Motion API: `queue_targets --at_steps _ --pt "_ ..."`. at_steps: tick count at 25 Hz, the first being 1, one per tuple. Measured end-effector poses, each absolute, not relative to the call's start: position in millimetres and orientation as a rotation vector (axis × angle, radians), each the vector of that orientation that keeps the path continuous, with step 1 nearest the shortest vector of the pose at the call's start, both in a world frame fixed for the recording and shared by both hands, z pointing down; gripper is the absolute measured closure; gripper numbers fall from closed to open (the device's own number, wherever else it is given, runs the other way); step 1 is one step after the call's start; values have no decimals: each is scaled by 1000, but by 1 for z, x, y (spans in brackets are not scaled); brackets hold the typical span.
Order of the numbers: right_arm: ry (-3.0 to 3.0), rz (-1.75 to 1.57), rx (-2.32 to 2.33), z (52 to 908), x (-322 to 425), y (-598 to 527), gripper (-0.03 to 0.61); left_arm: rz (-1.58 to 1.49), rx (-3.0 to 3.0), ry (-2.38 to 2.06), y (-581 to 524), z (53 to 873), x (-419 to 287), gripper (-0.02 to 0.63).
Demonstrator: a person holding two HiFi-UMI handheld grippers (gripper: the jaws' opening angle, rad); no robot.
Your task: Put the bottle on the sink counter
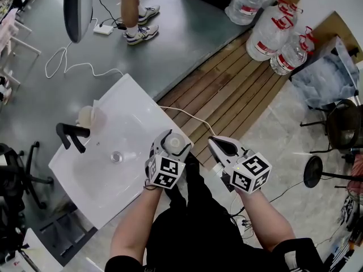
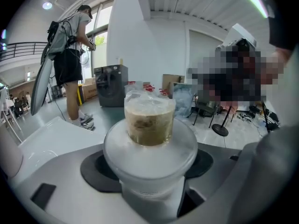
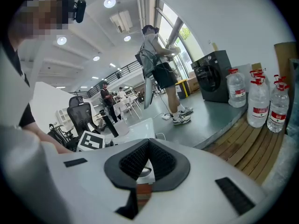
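Observation:
My left gripper [image 1: 172,144] is shut on a small clear bottle [image 1: 177,144], held just over the near right corner of the white sink counter [image 1: 133,102]. In the left gripper view the bottle [image 2: 149,120] stands between the jaws, with brownish contents and a frosted wide collar below. To its right, over the wooden floor strip, my right gripper [image 1: 219,147] is shut and holds nothing. Its ribbed pads [image 3: 161,161] meet in the right gripper view.
A black faucet [image 1: 72,135] and a translucent container [image 1: 88,117] sit at the counter's left; the drain [image 1: 116,157] lies mid-basin. Large water jugs [image 1: 268,36] stand far right. A person [image 1: 136,16] stands beyond the sink. A white cable [image 1: 187,118] crosses the wooden strip.

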State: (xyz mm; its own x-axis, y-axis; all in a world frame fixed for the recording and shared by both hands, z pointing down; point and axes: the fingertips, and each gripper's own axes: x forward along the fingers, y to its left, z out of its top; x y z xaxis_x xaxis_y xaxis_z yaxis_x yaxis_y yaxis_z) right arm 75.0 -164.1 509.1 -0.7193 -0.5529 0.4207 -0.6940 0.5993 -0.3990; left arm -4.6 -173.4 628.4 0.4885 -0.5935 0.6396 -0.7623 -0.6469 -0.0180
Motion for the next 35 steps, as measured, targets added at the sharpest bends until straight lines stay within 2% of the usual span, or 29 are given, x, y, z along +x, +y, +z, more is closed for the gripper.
queue_targets --at_steps 35 --pt "-2596 815 1047 501 78 -150 565 909 2461 -1099 -156 615 -2 272"
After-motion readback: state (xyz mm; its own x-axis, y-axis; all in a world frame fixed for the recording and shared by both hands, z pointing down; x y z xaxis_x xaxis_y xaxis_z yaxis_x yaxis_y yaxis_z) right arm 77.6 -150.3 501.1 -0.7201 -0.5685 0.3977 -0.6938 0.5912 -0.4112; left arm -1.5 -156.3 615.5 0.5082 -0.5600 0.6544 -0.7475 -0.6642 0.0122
